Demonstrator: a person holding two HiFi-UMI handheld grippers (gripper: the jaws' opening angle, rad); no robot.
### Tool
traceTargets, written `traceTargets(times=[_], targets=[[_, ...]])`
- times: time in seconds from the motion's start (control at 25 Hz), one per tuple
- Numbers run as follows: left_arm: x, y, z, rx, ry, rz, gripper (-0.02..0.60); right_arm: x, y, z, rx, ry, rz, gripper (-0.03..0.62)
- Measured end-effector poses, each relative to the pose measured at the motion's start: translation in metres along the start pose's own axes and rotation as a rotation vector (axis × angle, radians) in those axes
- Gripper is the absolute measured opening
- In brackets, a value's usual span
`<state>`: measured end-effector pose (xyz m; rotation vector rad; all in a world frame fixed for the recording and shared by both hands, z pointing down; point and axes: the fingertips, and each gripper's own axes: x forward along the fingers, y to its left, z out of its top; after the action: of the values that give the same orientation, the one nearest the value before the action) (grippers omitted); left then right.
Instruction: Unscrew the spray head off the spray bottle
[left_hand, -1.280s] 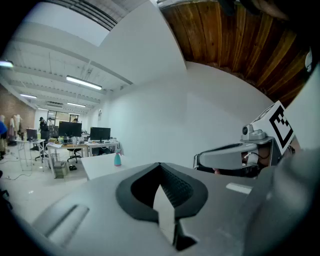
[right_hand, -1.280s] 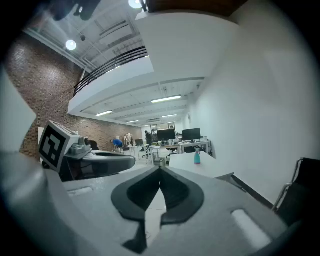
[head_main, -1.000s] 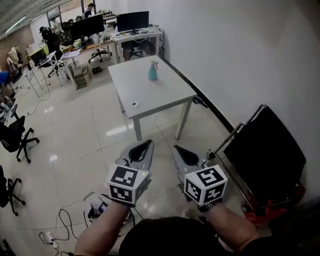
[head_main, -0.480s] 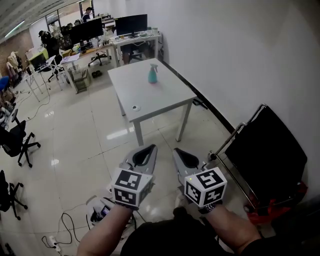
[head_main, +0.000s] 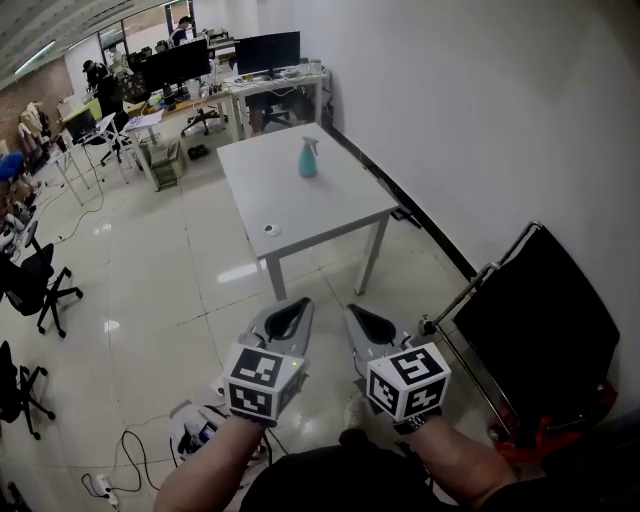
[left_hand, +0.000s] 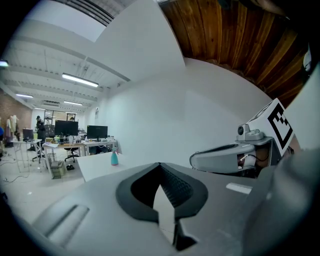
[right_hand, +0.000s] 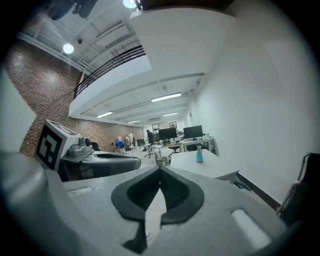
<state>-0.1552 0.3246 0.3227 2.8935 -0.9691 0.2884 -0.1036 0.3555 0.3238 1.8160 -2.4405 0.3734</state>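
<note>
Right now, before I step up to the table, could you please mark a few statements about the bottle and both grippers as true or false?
1. The spray bottle stands upright on the white table. True.
2. The left gripper is shut on the bottle. False: it is shut on nothing and is well short of the table.
3. The right gripper is shut and empty. True.
4. The spray head is already off. False: it sits on the bottle.
5. The bottle is alone on the table. False: a small round object lies near the front edge.
</note>
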Motion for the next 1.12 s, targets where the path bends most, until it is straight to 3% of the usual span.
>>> traceTargets(times=[0.48, 1.12], targets=[[0.075, 0.029, 0.012, -0.013, 0.022, 0.069, 0.014, 0.055, -0.062, 0.016, 0.009, 0.021, 0.070, -0.008], [0.161, 0.029, 0.020, -0.015, 0.054, 0.134, 0.014, 0.085, -0.145, 0.028, 0.020, 0.026, 0.135, -0.009]])
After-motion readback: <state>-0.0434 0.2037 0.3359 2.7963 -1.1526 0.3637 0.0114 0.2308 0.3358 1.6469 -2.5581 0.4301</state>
